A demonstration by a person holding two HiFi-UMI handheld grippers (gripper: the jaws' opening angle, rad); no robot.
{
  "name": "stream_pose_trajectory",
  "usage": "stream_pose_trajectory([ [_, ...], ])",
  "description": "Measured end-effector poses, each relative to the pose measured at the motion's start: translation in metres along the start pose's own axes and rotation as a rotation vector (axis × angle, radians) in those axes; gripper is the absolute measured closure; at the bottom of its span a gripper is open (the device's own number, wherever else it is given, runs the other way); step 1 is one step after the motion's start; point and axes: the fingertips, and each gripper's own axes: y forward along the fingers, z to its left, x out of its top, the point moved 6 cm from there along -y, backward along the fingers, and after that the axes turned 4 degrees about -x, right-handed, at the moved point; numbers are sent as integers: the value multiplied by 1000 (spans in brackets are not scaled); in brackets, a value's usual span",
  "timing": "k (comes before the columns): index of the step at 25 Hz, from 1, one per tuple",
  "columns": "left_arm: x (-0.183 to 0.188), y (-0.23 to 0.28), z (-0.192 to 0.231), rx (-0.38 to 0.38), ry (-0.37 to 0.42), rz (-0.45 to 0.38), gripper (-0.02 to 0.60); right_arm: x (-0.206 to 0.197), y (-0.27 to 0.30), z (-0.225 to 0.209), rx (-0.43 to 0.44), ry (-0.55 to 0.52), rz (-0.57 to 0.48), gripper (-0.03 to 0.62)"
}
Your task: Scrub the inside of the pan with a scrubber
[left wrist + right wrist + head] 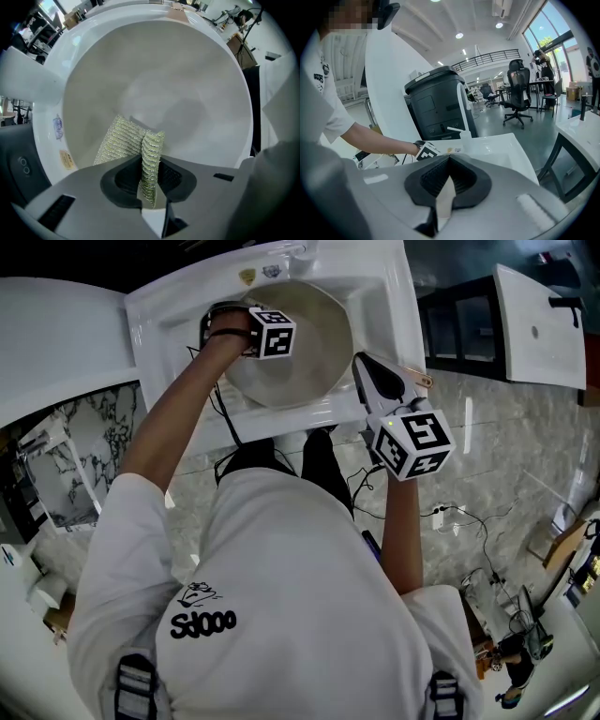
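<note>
A cream-white pan (pixel 305 334) sits in a white sink (pixel 169 310), and its inside (pixel 159 79) fills the left gripper view. My left gripper (pixel 267 343) reaches into the pan's left side. It (pixel 151 173) is shut on a folded silver-yellow mesh scrubber (pixel 123 140) that rests on the pan's inner wall. At the pan's right edge, my right gripper (pixel 372 373) is shut on the pale wooden pan handle (pixel 419 381). In the right gripper view a beige strip of the handle (pixel 445 199) shows between the shut jaws (pixel 446 187); the pan itself is hidden there.
The sink (pixel 501 145) is set in a white counter (pixel 56 334) with a marble-look floor (pixel 487 446) below. A black bin (pixel 436 108) and a white pump bottle (pixel 464 133) stand behind the sink. Cables (pixel 469 521) lie on the floor to the right.
</note>
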Motion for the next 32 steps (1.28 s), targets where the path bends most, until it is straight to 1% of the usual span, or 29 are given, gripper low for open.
stream_pose_trajectory([
  [3, -6, 5, -14, -87, 17, 49, 508, 1, 0, 2, 6, -5, -2, 585],
  [8, -11, 2, -31, -210, 43, 84, 509, 1, -2, 2, 7, -4, -5, 585],
  [10, -10, 3, -40, -263, 69, 93, 509, 0, -4, 2, 7, -2, -5, 585],
  [12, -5, 9, -50, -321, 111, 93, 511, -1, -5, 2, 9, 1, -5, 585],
  [15, -2, 9, -66, -391, 176, 130, 511, -3, -8, 0, 11, 6, -6, 585],
  [19, 4, 8, -86, -528, 206, 142, 512, -2, -10, -4, 12, 9, -11, 585],
  [23, 7, 1, -96, -628, 219, 126, 511, 3, -10, -8, 18, 6, -21, 585],
  [25, 9, -3, -98, -676, 215, 98, 512, 4, -10, -10, 20, 6, -23, 585],
  [27, 10, -7, -101, -714, 202, 53, 512, 6, -10, -11, 24, 9, -27, 585],
  [30, 15, -16, -106, -779, 176, -45, 512, 10, -11, -12, 31, 7, -33, 585],
  [32, 17, -22, -110, -805, 167, -82, 512, 13, -11, -12, 37, 5, -38, 585],
])
